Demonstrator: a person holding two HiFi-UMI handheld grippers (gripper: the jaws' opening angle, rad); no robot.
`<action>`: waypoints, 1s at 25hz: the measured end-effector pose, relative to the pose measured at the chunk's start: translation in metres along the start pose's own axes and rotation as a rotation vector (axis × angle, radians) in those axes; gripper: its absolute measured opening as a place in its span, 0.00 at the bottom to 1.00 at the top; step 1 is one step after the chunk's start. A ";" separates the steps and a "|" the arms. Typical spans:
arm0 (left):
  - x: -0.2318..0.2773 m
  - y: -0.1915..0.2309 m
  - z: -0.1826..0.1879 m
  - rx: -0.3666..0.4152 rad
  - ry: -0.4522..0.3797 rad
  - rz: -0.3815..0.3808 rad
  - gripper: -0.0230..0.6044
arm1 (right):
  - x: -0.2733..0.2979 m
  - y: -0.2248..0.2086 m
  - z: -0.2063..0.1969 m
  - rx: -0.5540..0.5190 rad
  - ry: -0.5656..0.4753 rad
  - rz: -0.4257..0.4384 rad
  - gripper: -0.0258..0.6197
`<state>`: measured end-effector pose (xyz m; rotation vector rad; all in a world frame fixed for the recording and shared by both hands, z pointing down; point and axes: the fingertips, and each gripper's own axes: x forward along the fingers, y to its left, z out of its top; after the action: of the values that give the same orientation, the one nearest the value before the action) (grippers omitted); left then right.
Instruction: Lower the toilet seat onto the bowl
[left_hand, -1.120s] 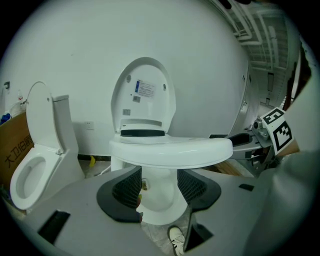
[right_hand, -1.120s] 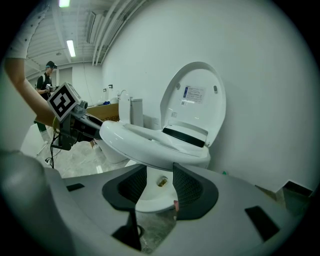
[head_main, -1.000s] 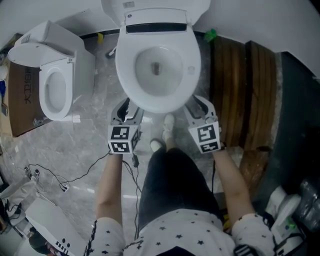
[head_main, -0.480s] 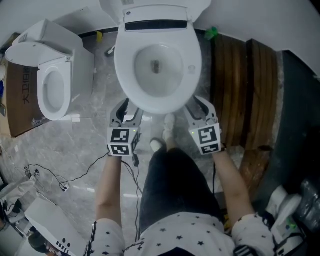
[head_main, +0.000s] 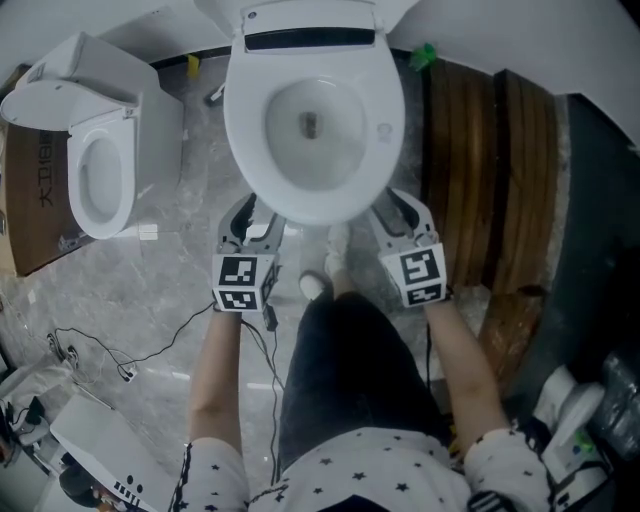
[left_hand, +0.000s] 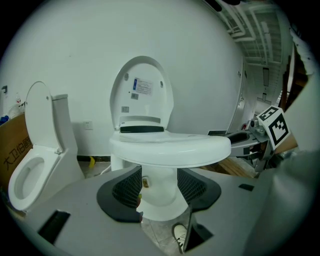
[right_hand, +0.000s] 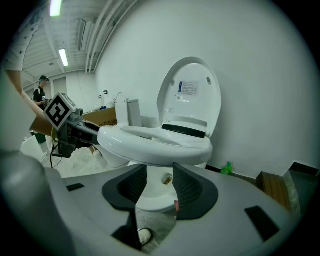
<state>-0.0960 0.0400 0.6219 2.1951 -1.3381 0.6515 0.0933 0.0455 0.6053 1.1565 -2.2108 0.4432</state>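
Note:
A white toilet stands in front of me, its seat (head_main: 250, 130) lying flat on the bowl (left_hand: 167, 150) and its lid (left_hand: 142, 90) upright against the wall. My left gripper (head_main: 255, 222) is held low at the bowl's front left, open, with only the pedestal showing between its jaws (left_hand: 159, 187). At the bowl's front right is my right gripper (head_main: 398, 212), also open with nothing between its fingers (right_hand: 159, 187). Neither gripper touches the seat. Each gripper view catches the other gripper's marker cube at its edge.
A second white toilet (head_main: 100, 170) with its lid up stands to the left beside a cardboard box (head_main: 30, 200). Wooden planks (head_main: 480, 170) lie to the right. Cables (head_main: 130, 350) trail over the grey floor. My shoe (head_main: 335, 250) is under the bowl's front.
The head view has tipped a little, so the toilet sits higher in the picture. Both grippers stay by the bowl's front with their jaws unchanged.

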 end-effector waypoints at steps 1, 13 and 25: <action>0.001 0.000 -0.001 -0.003 -0.001 -0.001 0.40 | 0.001 0.000 -0.001 0.008 -0.001 0.001 0.30; 0.006 -0.002 -0.012 0.010 0.000 -0.026 0.40 | 0.005 0.002 -0.013 0.022 -0.007 0.000 0.30; 0.012 -0.002 -0.025 0.000 0.004 -0.037 0.40 | 0.013 0.004 -0.027 0.068 -0.006 -0.008 0.30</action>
<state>-0.0936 0.0487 0.6484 2.2119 -1.2928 0.6414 0.0935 0.0543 0.6342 1.2027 -2.2108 0.5154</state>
